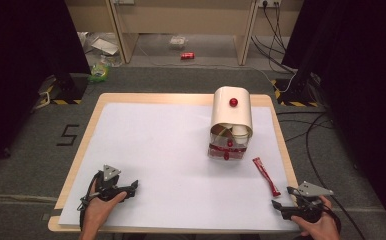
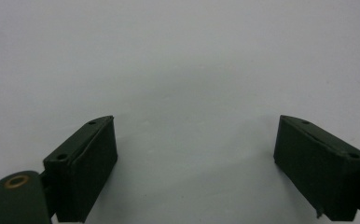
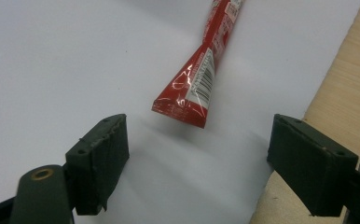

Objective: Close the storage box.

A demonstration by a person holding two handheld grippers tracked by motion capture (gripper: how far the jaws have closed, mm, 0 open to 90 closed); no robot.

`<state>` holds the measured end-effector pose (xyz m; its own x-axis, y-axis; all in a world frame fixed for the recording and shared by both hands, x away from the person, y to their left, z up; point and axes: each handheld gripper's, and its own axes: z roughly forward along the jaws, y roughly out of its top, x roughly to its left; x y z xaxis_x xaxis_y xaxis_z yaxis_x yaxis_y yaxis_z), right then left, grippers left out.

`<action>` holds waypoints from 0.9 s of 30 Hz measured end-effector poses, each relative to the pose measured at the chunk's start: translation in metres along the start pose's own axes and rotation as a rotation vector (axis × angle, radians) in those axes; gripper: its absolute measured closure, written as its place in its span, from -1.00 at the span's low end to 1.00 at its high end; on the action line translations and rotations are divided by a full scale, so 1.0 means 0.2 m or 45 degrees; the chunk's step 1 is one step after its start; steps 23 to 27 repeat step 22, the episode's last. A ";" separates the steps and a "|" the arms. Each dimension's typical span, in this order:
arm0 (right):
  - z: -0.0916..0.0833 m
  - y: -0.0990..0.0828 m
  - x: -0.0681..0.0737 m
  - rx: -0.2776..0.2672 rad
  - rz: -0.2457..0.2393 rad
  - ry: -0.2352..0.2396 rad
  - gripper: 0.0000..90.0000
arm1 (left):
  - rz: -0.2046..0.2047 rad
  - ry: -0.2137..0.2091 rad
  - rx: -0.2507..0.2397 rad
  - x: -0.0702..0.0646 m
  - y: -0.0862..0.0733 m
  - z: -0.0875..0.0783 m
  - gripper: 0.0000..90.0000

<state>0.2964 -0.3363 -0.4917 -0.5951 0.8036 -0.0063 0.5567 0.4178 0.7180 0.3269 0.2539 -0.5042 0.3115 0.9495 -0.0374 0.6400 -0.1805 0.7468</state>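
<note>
Right gripper (image 3: 197,154) jaws wide, nothing held; long red foil sachet (image 3: 201,74) flat on white sheet (image 3: 75,60), just ahead, centred between jaws, not touching.

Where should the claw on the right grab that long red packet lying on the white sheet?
Probably near the flat sealed end closest to the right claw. The red packet lies flat and thin on the white sheet, its near end pointing between the open jaws. Come in low from the person's side, one jaw either side of its narrow width, then pinch.
</note>
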 end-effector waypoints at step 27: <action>0.00 0.00 0.00 0.002 -0.004 0.006 -0.56 | 0.000 0.000 0.000 0.00 0.00 0.00 -0.73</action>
